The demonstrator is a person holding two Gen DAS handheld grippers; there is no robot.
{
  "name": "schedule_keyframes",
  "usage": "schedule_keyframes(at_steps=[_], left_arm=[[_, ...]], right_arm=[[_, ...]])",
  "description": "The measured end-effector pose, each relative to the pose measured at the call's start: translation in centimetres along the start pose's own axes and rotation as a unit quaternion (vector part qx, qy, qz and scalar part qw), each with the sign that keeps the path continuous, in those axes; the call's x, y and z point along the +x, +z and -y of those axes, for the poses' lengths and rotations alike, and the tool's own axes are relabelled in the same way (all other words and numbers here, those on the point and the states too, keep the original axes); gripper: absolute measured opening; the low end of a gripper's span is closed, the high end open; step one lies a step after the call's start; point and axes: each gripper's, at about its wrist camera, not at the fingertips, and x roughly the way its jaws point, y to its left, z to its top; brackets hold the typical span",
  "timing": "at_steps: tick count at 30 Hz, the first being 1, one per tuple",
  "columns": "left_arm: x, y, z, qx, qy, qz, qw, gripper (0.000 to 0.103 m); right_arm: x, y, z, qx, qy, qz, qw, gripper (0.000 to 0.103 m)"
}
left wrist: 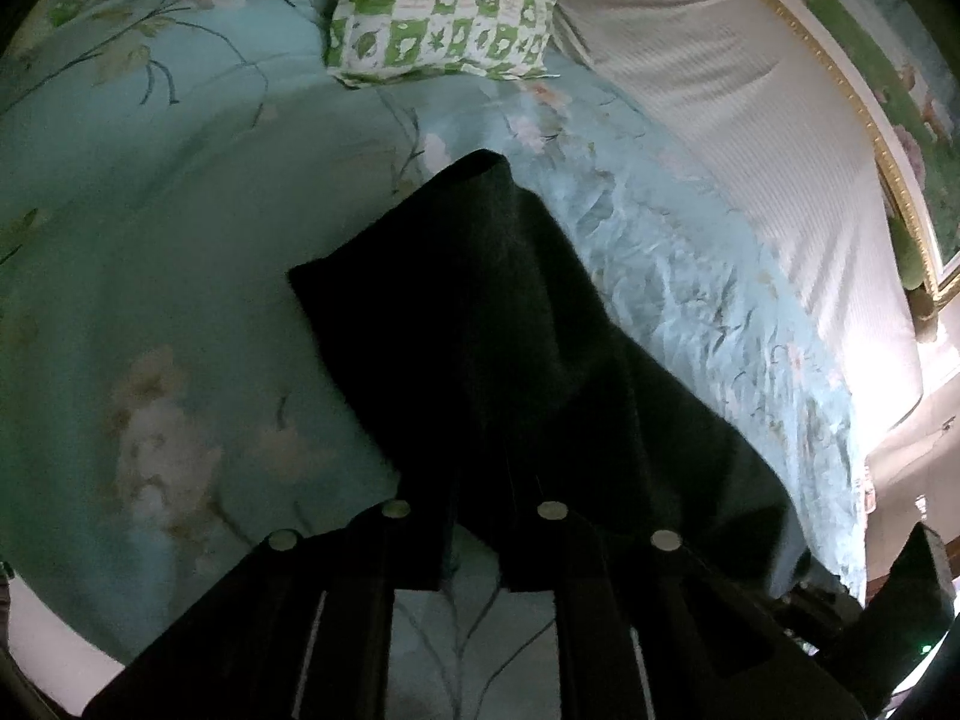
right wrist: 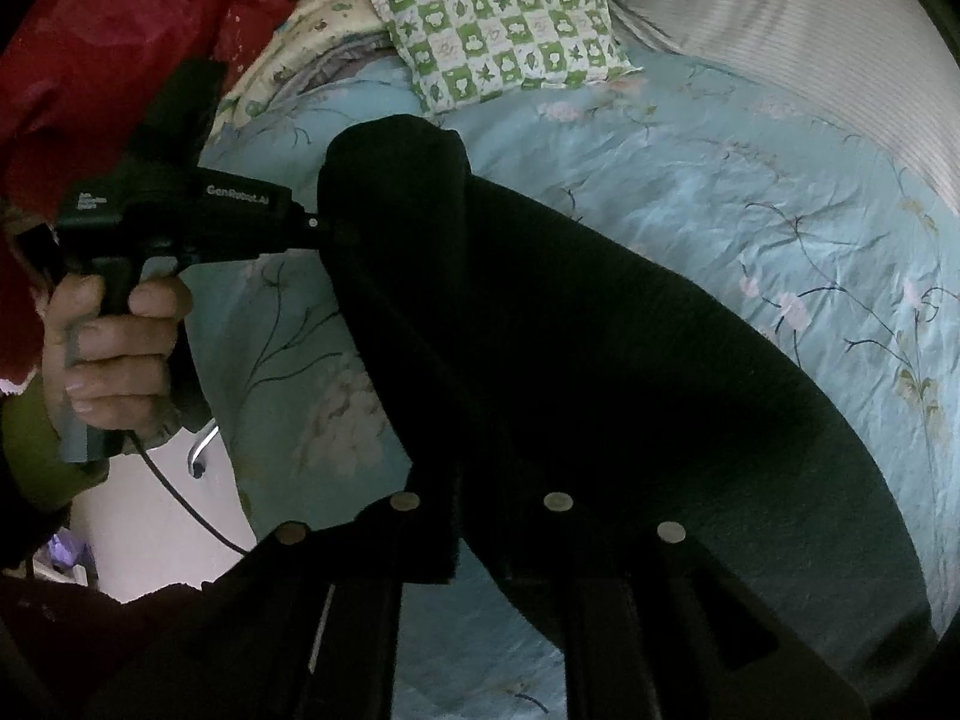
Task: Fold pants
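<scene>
Black pants hang lifted above a light blue floral bedspread. In the left wrist view my left gripper is shut on the near edge of the pants, and the cloth runs away toward the pillow. In the right wrist view my right gripper is shut on another edge of the pants. The left gripper shows there too, held in a hand at the left, clamped on the far upper corner of the cloth. The fingertips of both grippers are hidden in black fabric.
A green and white checked pillow lies at the head of the bed, also seen in the right wrist view. A red quilt is piled at the upper left. A white ribbed headboard runs along the right.
</scene>
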Motion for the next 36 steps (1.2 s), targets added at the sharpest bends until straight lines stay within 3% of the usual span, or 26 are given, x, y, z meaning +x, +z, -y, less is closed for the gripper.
schedule_keyframes(at_steps=[2, 4, 6, 8, 12, 17, 21, 28, 33, 36], left_arm=[[-0.5, -0.1, -0.2, 0.001, 0.007, 0.002, 1.0000, 0.015], [-1.1, -0.2, -0.3, 0.003, 0.016, 0.005, 0.9998, 0.030], [-1.6, -0.1, -0.5, 0.004, 0.029, 0.006, 0.9995, 0.055], [-2.2, 0.1, -0.8, -0.003, 0.026, 0.008, 0.9996, 0.056], [-2.1, 0.9, -1.6, -0.019, 0.026, -0.006, 0.9995, 0.069], [-1.3, 2.1, -2.0, -0.030, 0.029, -0.021, 0.9989, 0.072], [-0.7, 3.2, -1.8, -0.022, 0.053, -0.020, 0.9982, 0.073], [0.9, 3.8, -2.4, -0.018, 0.060, -0.030, 0.9976, 0.073], [1.7, 3.9, -2.9, -0.013, 0.057, -0.030, 0.9978, 0.072], [2.4, 4.3, -2.7, -0.012, 0.057, -0.026, 0.9980, 0.070]], right_arm=[[-0.2, 0.0, 0.0, 0.006, 0.011, -0.003, 1.000, 0.024], [-0.6, 0.0, -0.2, 0.008, 0.023, 0.001, 1.000, 0.037], [-1.0, 0.0, -0.4, 0.005, 0.025, 0.007, 1.000, 0.037], [-1.4, 0.1, -0.5, 0.007, 0.026, 0.010, 1.000, 0.037], [-2.2, 0.7, 0.4, 0.030, 0.036, 0.025, 0.999, 0.037], [-3.0, 2.0, 4.0, 0.081, 0.015, 0.046, 0.996, 0.037], [-2.8, 3.8, 8.4, 0.142, 0.006, 0.052, 0.988, 0.037], [2.2, 7.4, 12.5, 0.165, 0.006, -0.003, 0.986, 0.037], [6.2, 7.4, 12.9, 0.151, 0.033, -0.061, 0.986, 0.037], [7.1, 7.1, 13.0, 0.153, 0.047, -0.059, 0.985, 0.037]])
